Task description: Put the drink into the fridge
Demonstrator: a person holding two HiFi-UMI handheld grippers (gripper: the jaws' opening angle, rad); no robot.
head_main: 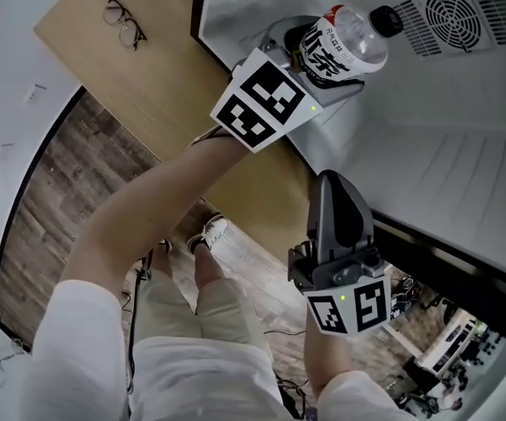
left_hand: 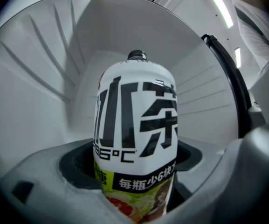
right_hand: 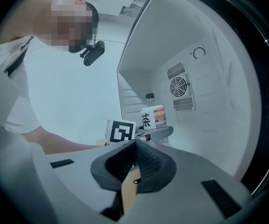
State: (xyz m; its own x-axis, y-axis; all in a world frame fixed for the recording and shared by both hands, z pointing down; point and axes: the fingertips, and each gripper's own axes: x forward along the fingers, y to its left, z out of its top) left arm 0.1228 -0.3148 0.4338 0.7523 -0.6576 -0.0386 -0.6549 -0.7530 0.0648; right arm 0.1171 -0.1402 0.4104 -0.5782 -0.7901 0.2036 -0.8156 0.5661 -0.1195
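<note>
**A:** Take the fan vent in the fridge as the mark and work leftmost first. What's there?

**B:** In the head view, far left of the vent and outside the cabinet, a pair of glasses lies on the wooden table. It plays no part in this.

**A:** And next toward the vent?

**B:** The left gripper, reaching into the fridge. Its jaws are clamped on the lower body of the drink bottle, one on each side.

**A:** So where is the bottle?

**B:** Inside the fridge, near the vent but short of it. The right gripper view shows it below and to the left of the vent. It stands upright with its long axis vertical and the cap on top. The left jaws hide its base, so I can't tell whether it rests on the fridge floor.

**A:** And the right gripper?

**B:** Its jaws are pressed together with nothing between them. It is well apart from the vent, by the fridge's front edge.

**A:** So what does the next move turn on?

**B:** My guess is the left hand alone, since the bottle sits straight ahead in its jaws. It should keep that axis upright, settle the base on the floor, and only then let the jaws part.
</note>
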